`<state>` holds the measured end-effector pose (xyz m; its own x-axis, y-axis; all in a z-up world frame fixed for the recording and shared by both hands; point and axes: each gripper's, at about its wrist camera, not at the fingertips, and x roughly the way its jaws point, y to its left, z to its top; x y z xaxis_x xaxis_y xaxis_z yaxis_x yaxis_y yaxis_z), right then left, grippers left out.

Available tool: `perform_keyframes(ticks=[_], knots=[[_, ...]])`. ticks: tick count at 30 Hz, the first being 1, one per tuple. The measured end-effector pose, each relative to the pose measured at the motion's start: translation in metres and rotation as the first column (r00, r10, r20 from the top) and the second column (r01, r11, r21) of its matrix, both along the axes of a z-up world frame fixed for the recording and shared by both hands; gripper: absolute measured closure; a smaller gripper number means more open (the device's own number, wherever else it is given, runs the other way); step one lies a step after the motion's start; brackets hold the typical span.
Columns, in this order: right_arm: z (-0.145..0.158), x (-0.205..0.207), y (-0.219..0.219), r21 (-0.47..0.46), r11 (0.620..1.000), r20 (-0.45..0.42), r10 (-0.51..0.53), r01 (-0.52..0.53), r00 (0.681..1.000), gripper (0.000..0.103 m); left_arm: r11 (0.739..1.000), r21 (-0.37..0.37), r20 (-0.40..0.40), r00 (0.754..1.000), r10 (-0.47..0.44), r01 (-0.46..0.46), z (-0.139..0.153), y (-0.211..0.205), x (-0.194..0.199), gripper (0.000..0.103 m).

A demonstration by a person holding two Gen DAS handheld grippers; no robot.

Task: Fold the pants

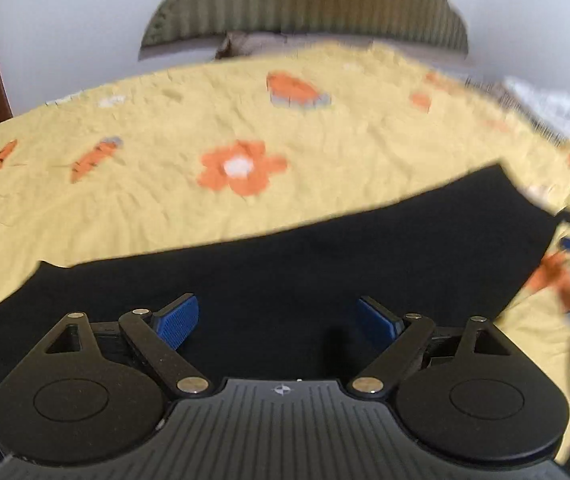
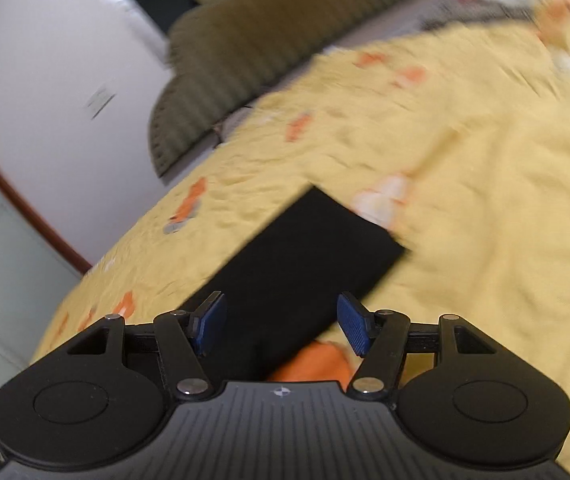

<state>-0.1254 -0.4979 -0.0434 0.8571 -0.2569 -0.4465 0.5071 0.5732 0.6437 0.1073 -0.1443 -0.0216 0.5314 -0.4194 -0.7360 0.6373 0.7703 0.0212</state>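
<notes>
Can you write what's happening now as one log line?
left gripper: open, empty | right gripper: open, empty | black pants: flat on yellow bedspread

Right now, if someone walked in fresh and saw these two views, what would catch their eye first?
Probably the black pants, a flat dark slab lying on the bright yellow bedspread with its orange flowers. Next, both tools hang over the dark cloth with blue-padded fingers spread apart and nothing between them: the left gripper over the wide part, the right gripper over a narrower strip. Behind the bed stands a ribbed olive headboard.
</notes>
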Motion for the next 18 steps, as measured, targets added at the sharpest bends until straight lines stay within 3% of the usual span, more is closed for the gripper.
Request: perform_keyframes(ticks=[3,6,11,14,16,18], knots=[[-0.014,0.006,-0.011,0.060,0.998,0.020,-0.004,0.003,1.000,0.043,0.996,0.083,0.026,1.000,0.010,-0.012,-0.018,-0.019,0.001,0.017],[-0.023,0.010,-0.021,0.110,0.993,0.115,-0.054,0.041,0.992,0.043,0.996,0.087,0.063,0.998,-0.007,0.001,-0.015,-0.025,-0.006,0.016],[-0.025,0.019,-0.041,0.141,0.982,0.163,-0.146,0.123,0.976,0.047,0.995,0.083,0.097,0.993,-0.063,0.055,-0.004,-0.036,-0.018,0.015],[-0.031,0.030,-0.046,0.155,0.978,0.133,-0.161,0.140,0.978,0.084,0.997,0.048,0.079,0.994,-0.071,0.067,0.000,-0.040,-0.017,0.015],[-0.037,0.023,-0.047,0.180,0.974,0.141,-0.161,0.135,0.977,0.092,0.998,0.000,0.018,0.997,-0.069,0.069,0.002,-0.043,-0.011,0.015],[-0.034,0.016,-0.040,0.125,0.985,0.119,-0.138,0.123,0.983,0.094,0.996,-0.063,-0.072,0.995,-0.072,0.067,0.004,-0.046,-0.002,0.015]])
